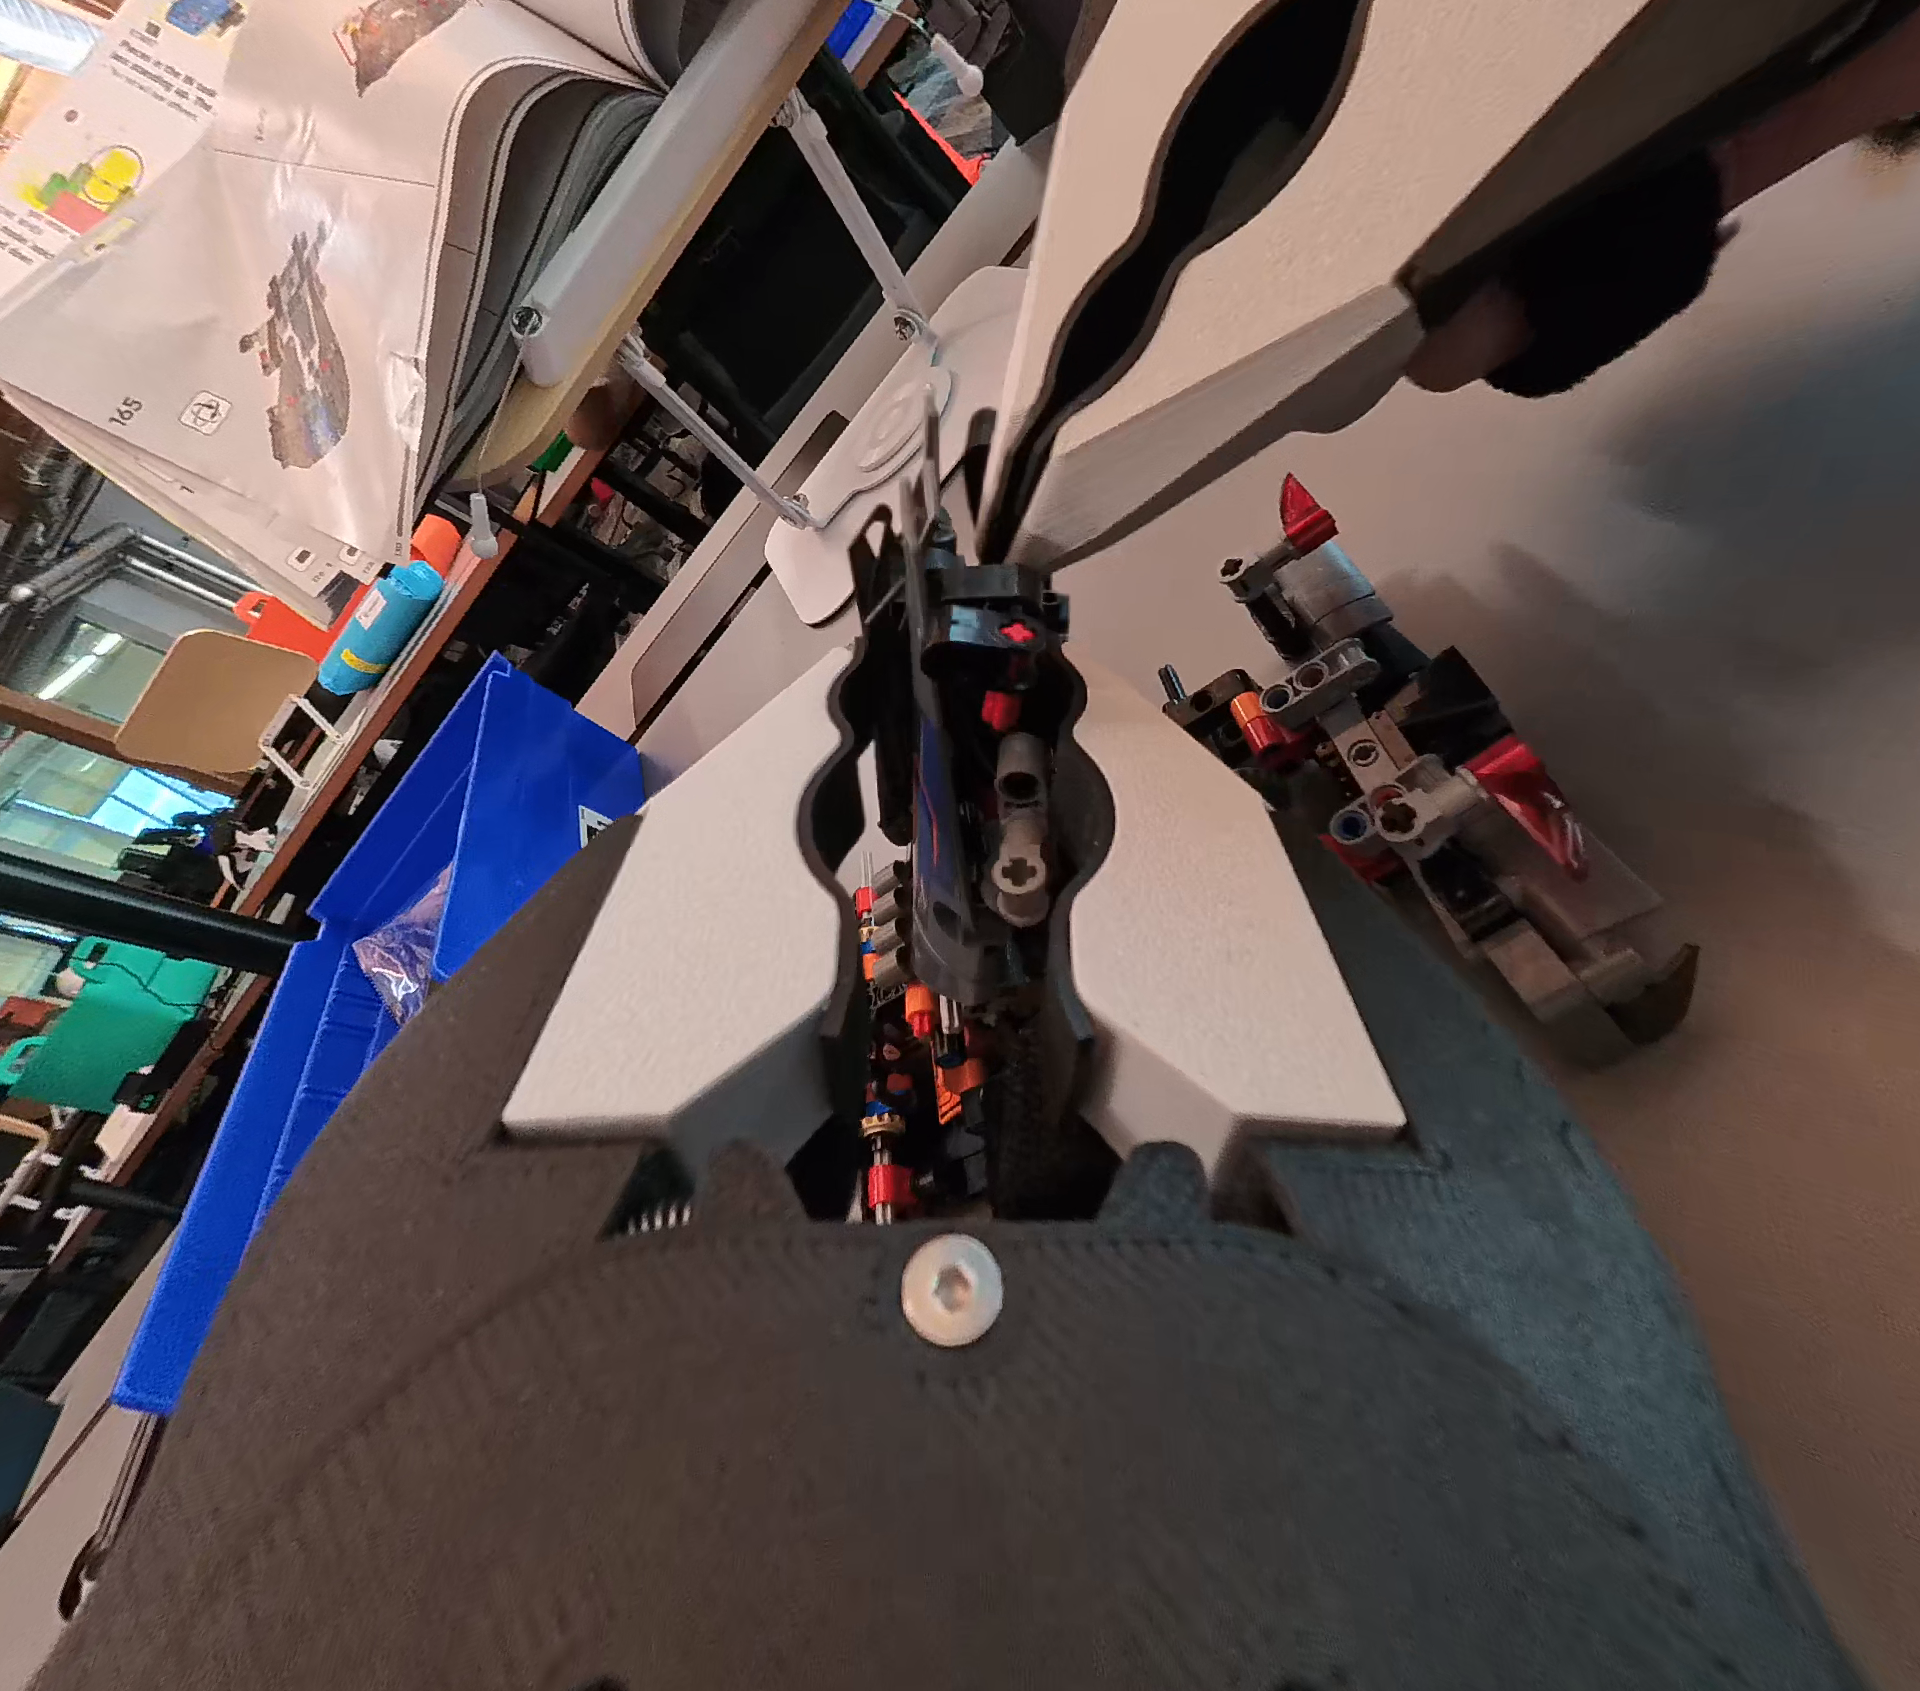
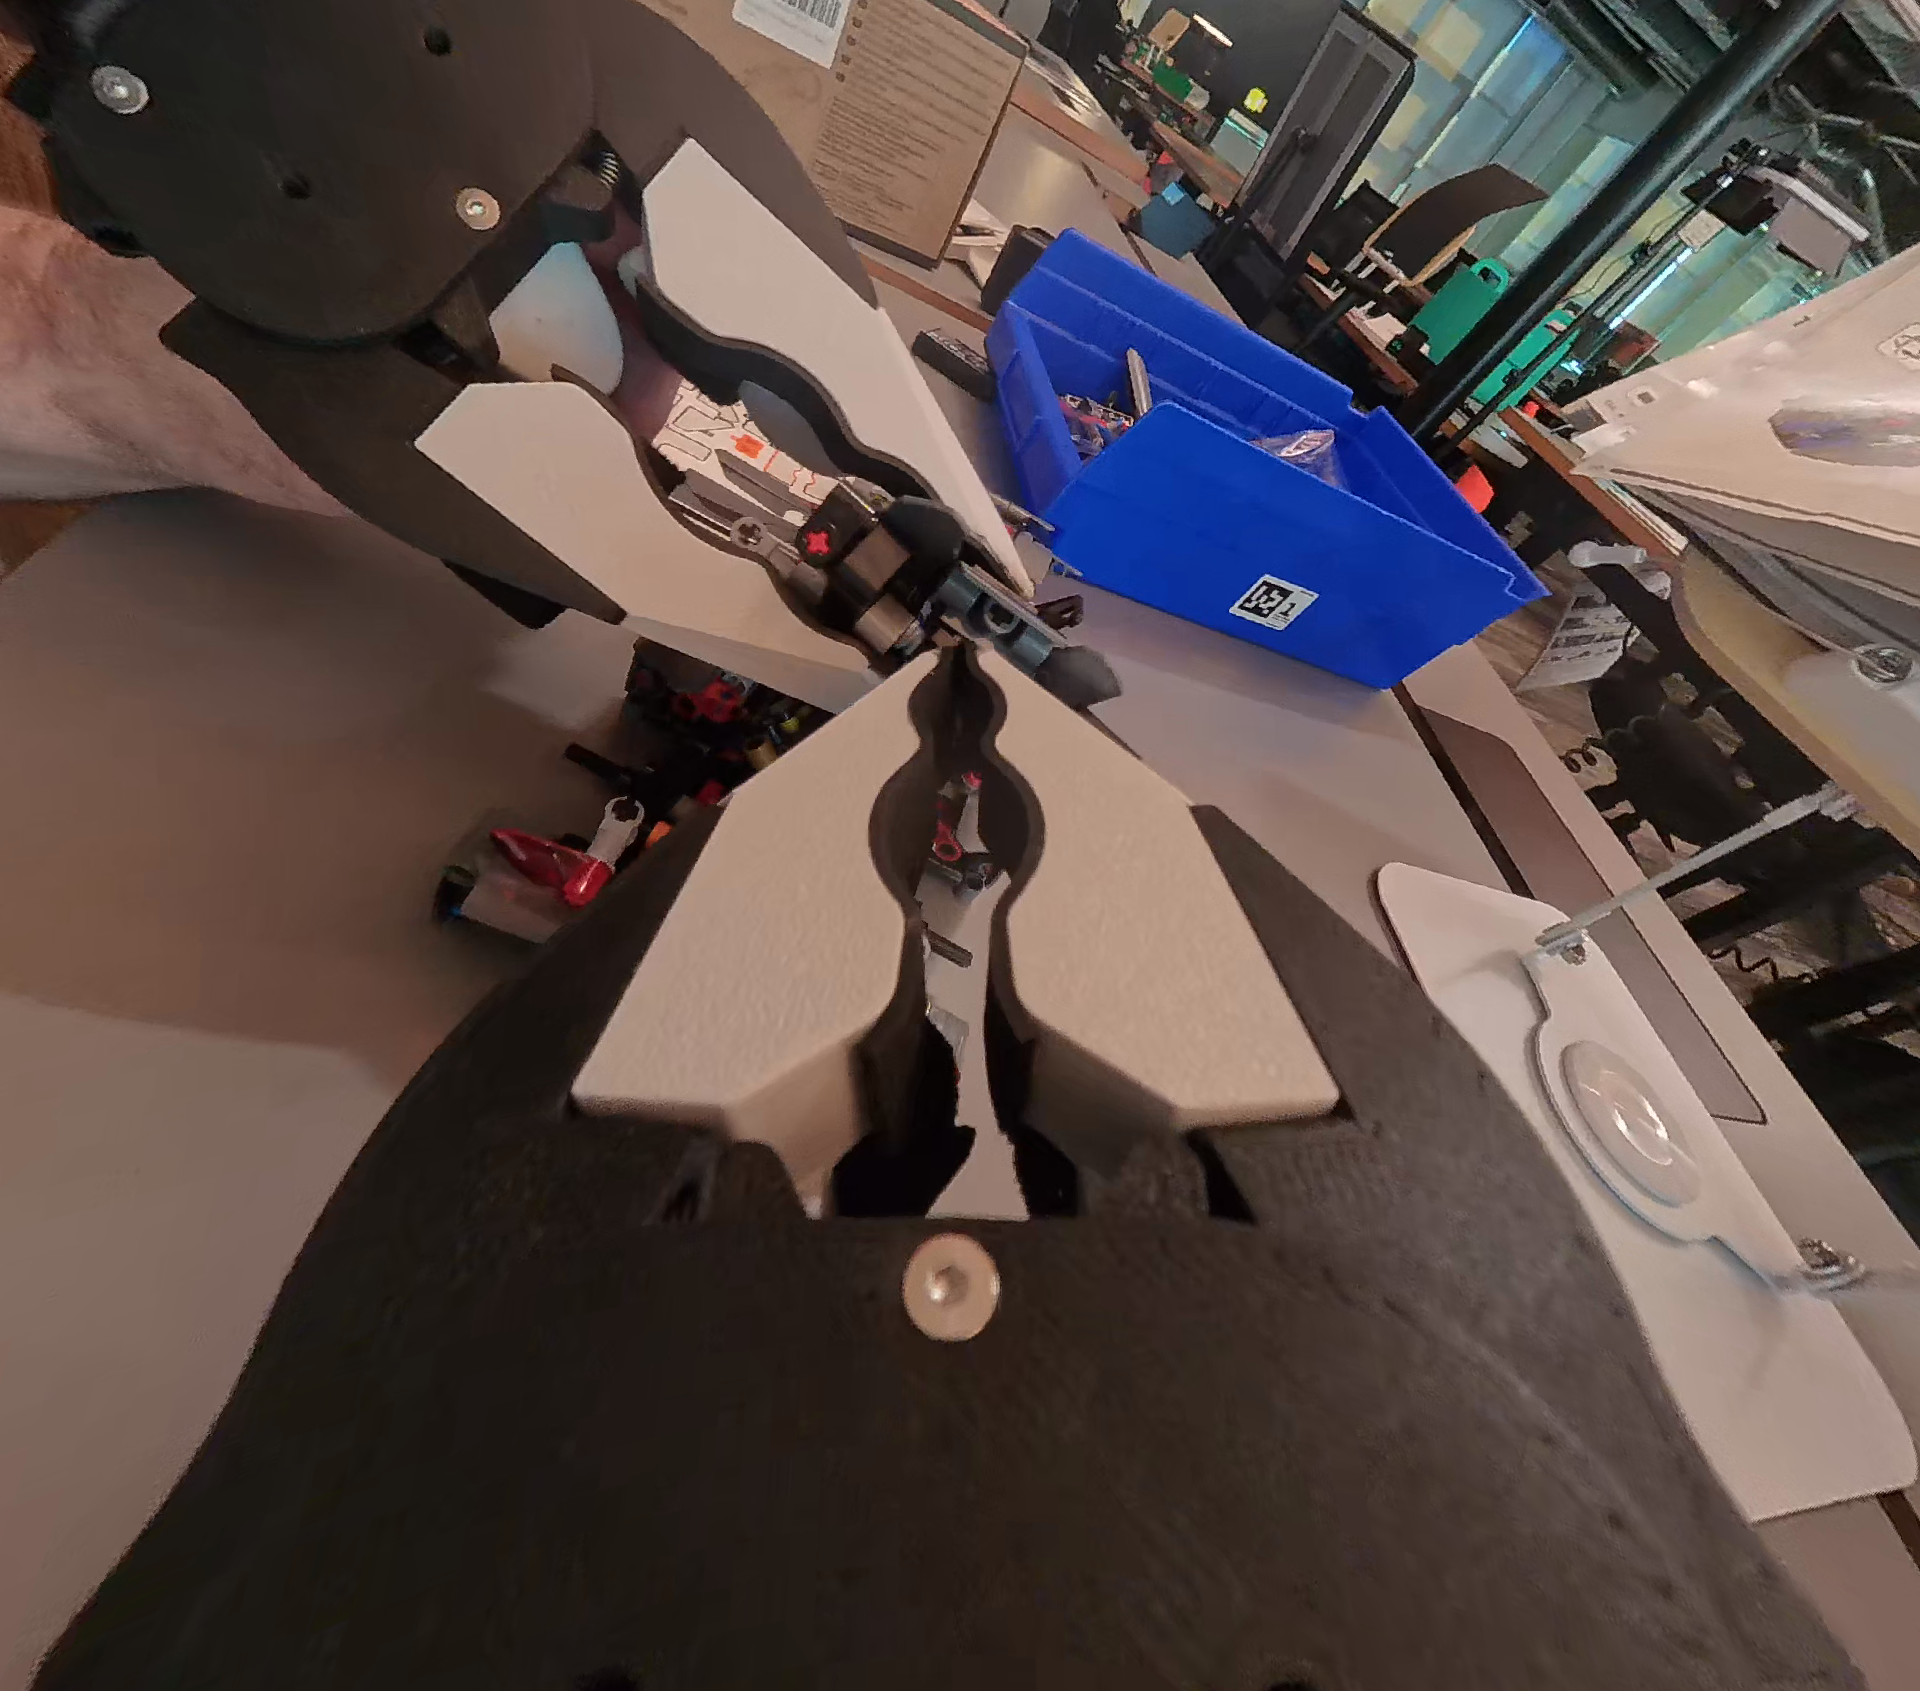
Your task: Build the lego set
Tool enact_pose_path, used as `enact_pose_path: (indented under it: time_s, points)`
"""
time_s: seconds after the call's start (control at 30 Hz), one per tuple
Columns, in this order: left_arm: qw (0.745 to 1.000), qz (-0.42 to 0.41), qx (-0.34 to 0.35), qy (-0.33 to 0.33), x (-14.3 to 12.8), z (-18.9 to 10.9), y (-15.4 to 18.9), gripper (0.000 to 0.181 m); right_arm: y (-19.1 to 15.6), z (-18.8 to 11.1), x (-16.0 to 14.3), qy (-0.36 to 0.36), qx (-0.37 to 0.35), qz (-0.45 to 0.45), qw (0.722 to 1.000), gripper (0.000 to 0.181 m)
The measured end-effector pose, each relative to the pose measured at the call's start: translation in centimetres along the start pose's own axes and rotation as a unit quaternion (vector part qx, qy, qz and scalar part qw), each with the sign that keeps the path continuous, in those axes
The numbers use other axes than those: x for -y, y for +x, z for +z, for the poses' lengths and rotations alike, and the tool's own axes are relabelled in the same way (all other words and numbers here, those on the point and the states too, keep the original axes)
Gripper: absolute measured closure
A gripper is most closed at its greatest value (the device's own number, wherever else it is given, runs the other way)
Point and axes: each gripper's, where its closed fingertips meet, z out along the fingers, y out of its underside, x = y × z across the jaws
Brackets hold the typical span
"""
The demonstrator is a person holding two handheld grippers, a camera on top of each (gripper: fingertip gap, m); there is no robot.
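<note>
My left gripper (image 1: 961, 675) is shut on a black, blue and grey lego assembly (image 1: 977, 810) and holds it above the table. My right gripper (image 1: 995, 545) comes in from the upper right. Its tips are pinched together on the black end of that assembly. In the right wrist view the right gripper (image 2: 951, 654) meets the assembly (image 2: 883, 561), which sits in the left gripper (image 2: 935, 602) at upper left. A second lego sub-assembly (image 1: 1403, 789) with red cones lies on the grey table (image 1: 1558, 446). It shows partly under the left gripper (image 2: 540, 872).
A blue bin (image 2: 1247, 519) with loose parts and bags stands on the table beyond the grippers. It also shows in the left wrist view (image 1: 416, 966). The open instruction book (image 1: 364, 135) rests on a white stand (image 2: 1621, 1122). A cardboard box (image 2: 831, 31) stands behind. Both grippers' tips are close together, under 4 cm apart.
</note>
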Motion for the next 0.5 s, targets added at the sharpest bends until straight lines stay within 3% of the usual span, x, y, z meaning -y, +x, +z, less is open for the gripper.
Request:
enact_pose_path:
  time_s: [0.27, 0.5]
  points:
    - [1.0, 0.0, 0.001, 0.002, 0.0, -0.1, 0.0, 0.152, 0.0, -0.1, 0.3, 0.008, -0.002, 0.009, 1.0, 0.181]
    - [1.0, 0.003, 0.003, 0.007, 0.0, 0.0, 0.1, 0.151, 0.0, 0.4, -0.7, -0.027, -0.005, 0.007, 1.0, 0.181]
